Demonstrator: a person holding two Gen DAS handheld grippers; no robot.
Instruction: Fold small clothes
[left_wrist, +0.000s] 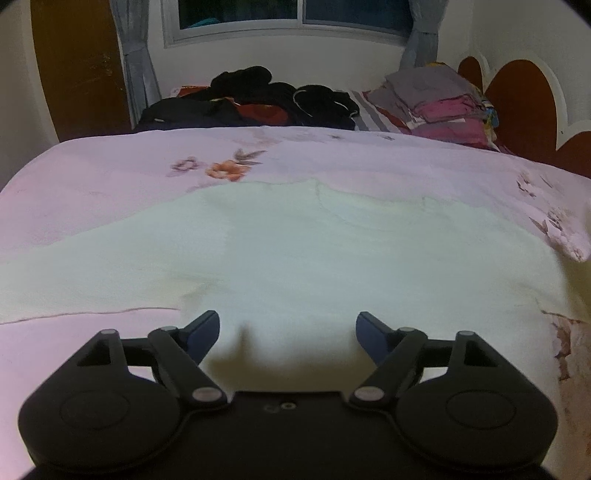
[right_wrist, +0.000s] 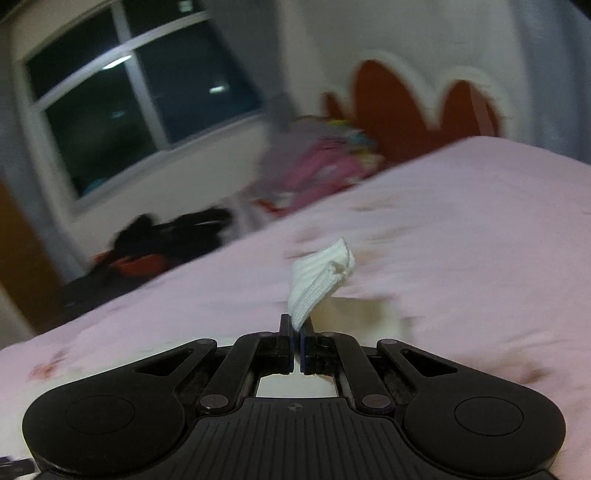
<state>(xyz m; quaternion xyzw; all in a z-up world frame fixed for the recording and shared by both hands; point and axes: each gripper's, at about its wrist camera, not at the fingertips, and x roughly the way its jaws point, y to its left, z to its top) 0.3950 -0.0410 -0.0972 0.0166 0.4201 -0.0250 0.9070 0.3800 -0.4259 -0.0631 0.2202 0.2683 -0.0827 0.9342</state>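
A pale white garment (left_wrist: 295, 251) lies spread flat on the pink flowered bedsheet (left_wrist: 110, 177). My left gripper (left_wrist: 288, 332) hovers over its near edge, jaws wide apart with nothing between them. In the right wrist view, my right gripper (right_wrist: 295, 332) is shut on a ribbed white edge of the garment (right_wrist: 321, 277), which sticks up in a bunched fold above the fingertips. That view is blurred. The rest of the cloth under the right gripper is mostly hidden.
A heap of dark clothes (left_wrist: 258, 99) lies at the far side of the bed. A stack of folded grey and magenta clothes (left_wrist: 439, 103) sits by the red headboard (left_wrist: 524, 107). A window (left_wrist: 295, 14) and curtains lie beyond.
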